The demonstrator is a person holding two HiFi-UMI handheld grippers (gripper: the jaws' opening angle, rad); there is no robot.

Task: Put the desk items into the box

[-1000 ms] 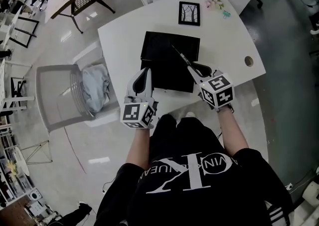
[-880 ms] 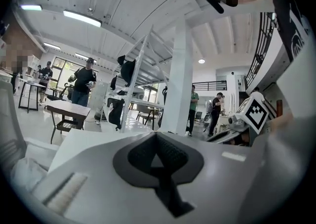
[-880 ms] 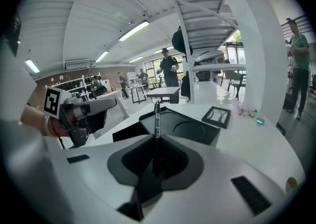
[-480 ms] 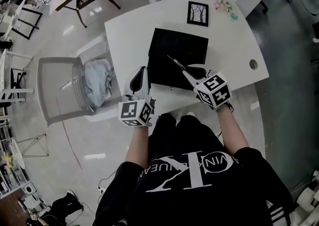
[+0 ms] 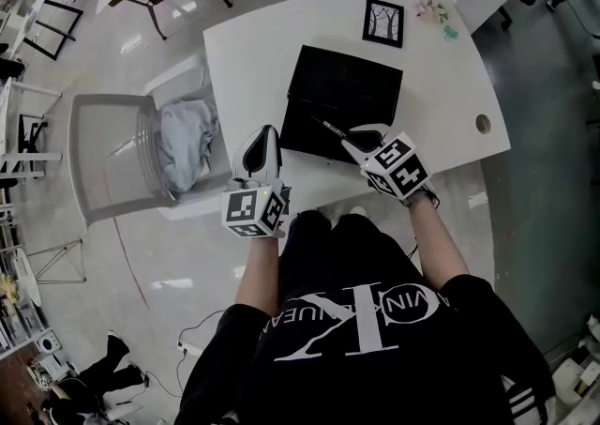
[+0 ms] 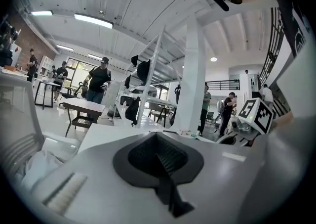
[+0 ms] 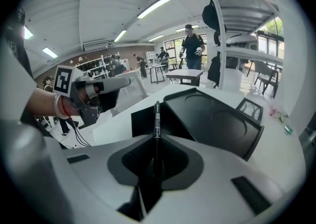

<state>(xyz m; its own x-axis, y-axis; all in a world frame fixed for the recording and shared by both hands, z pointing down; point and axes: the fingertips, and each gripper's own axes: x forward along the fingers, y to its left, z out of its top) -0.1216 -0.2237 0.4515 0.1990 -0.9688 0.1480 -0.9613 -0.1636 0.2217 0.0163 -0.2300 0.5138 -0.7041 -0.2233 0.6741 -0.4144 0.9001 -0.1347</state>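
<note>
Pen (image 7: 157, 112) pinched in my right gripper (image 5: 356, 141), pointed over the box (image 5: 349, 85) for release; left gripper (image 5: 262, 153), jaws together, holds nothing.

Black short-sleeved T-shirt (image 5: 375, 371) with large white lettering

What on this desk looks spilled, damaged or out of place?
Nothing stands out. The black box rests on the desk, the picture frame sits beyond it, and the right gripper holds a pen.
</note>
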